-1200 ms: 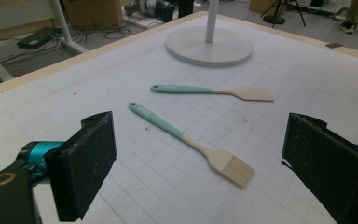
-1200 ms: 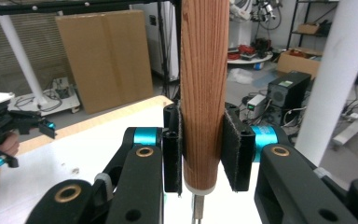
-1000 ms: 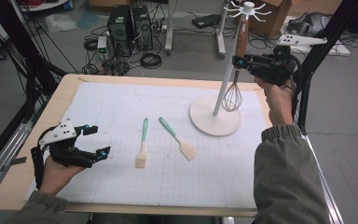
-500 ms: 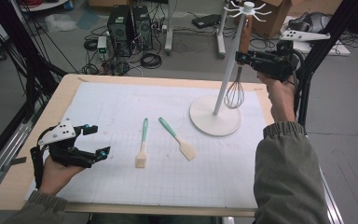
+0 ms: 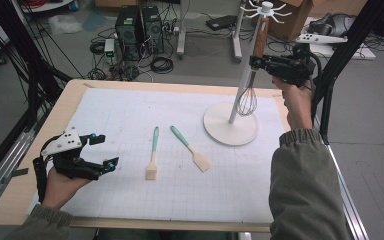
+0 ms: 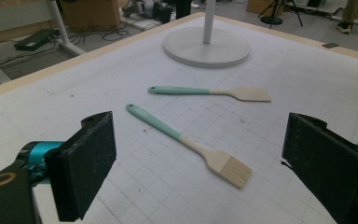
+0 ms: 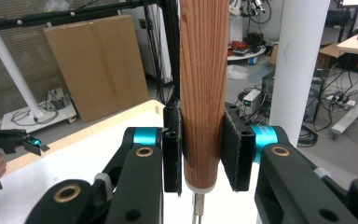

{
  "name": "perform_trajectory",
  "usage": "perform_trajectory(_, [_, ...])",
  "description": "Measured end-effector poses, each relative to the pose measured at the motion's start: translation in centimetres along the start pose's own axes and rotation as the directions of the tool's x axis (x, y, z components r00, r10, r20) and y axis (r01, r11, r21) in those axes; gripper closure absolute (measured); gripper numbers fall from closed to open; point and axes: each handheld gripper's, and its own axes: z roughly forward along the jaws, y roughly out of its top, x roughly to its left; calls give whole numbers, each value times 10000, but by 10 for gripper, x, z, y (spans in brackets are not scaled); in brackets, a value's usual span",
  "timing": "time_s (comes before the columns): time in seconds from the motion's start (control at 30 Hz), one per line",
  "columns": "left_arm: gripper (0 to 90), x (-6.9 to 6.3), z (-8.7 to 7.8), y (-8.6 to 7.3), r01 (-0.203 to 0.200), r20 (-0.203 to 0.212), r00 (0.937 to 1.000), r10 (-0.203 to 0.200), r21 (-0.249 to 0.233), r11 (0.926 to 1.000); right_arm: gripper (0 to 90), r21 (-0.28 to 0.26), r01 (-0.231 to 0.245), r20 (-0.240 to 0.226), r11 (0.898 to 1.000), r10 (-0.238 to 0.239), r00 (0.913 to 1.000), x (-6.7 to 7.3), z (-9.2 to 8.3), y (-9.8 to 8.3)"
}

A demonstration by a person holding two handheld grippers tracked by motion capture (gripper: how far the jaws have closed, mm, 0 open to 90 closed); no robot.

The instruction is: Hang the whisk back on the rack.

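Whisk (image 5: 252, 75) raised, right gripper (image 5: 254, 62) level — clamped

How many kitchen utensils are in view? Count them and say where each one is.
3. A brush and a spatula lie side by side on the mat; a whisk hangs at the stand, its wooden handle clamped in the right gripper.

The right claw (image 5: 254, 62) grips the whisk (image 5: 252, 75) by its wooden handle beside the white stand (image 5: 230, 127).
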Motion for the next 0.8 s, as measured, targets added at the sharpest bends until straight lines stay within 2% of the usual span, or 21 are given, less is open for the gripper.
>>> perform_trajectory(0.17, [102,0,-1,0,21,-4,10000,-21,-19,10000,722,-13,-276,41,9996,276,9996,-2,2,-2])
perform_trajectory(0.8, [102,1,-2,0,28,-24,10000,-28,-5,10000,679,136,99,543,9999,-106,9985,6,-5,0])
